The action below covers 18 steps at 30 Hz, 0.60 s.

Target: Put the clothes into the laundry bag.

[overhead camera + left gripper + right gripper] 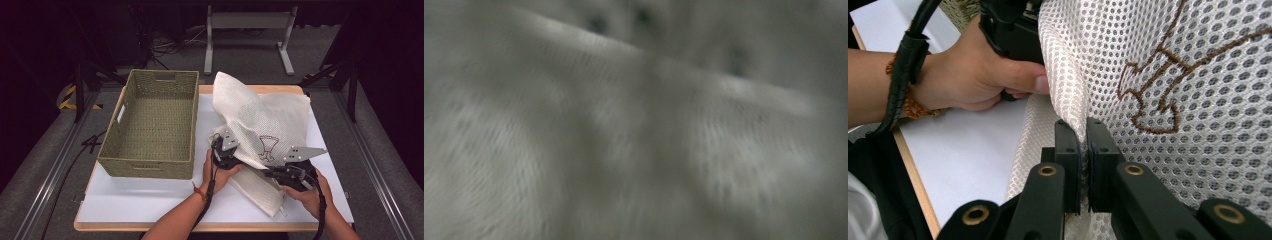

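A white mesh bag (pixel 260 112) with a brown stitched figure (pixel 268 146) is bunched up on the right half of the white board (pixel 150 200). My right gripper (pixel 1083 145) is shut on a fold at the bag's lower edge, just left of the stitched figure (pixel 1158 85); in the high view it (pixel 272 172) sits at the bag's near side. My left gripper (pixel 226 150) is pushed against the bag's left side, its tips hidden by the cloth. The left gripper view is a blur of mesh (pixel 624 150), with no jaws visible. A flat strip of mesh (pixel 260 192) lies under both hands.
A green woven basket (pixel 145 165) stands open on the left half of the board, close to my left hand (pixel 973 75). The board's front edge (pixel 140 226) runs along the near side. A grey metal stand (pixel 247 22) is on the floor beyond the table.
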Each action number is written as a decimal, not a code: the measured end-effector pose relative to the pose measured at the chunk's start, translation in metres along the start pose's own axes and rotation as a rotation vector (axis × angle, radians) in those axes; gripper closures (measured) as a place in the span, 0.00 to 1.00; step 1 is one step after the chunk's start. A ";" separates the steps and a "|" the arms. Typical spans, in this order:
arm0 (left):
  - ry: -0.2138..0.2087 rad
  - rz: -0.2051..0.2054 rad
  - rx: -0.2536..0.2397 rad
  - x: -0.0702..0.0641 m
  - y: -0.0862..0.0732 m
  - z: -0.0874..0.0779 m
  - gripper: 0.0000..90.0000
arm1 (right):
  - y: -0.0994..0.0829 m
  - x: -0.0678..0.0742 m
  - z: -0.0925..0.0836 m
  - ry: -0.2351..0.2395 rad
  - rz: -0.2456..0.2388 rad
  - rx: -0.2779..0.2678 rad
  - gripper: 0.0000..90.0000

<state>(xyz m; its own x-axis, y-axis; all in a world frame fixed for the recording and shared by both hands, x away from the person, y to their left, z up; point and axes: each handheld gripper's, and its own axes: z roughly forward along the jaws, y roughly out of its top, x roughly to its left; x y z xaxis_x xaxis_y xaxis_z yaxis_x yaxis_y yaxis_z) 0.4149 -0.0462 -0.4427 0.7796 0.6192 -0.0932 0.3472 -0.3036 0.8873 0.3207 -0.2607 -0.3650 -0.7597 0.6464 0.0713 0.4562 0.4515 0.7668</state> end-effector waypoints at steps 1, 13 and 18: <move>-0.004 -0.001 0.001 0.001 0.002 0.001 0.83 | 0.000 -0.001 -0.001 -0.002 -0.001 -0.003 0.96; -0.153 0.020 -0.116 -0.007 0.016 -0.002 0.92 | 0.003 0.003 -0.006 0.020 -0.005 -0.031 0.97; -0.035 0.033 -0.102 0.001 0.017 0.009 0.91 | 0.002 0.002 0.001 0.009 0.005 -0.018 0.96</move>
<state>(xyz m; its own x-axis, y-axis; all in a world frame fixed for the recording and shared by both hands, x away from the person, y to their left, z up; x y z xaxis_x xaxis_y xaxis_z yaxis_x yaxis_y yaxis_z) 0.4268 -0.0572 -0.4318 0.8081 0.5840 -0.0768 0.2670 -0.2471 0.9315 0.3206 -0.2576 -0.3644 -0.7617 0.6429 0.0807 0.4514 0.4372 0.7779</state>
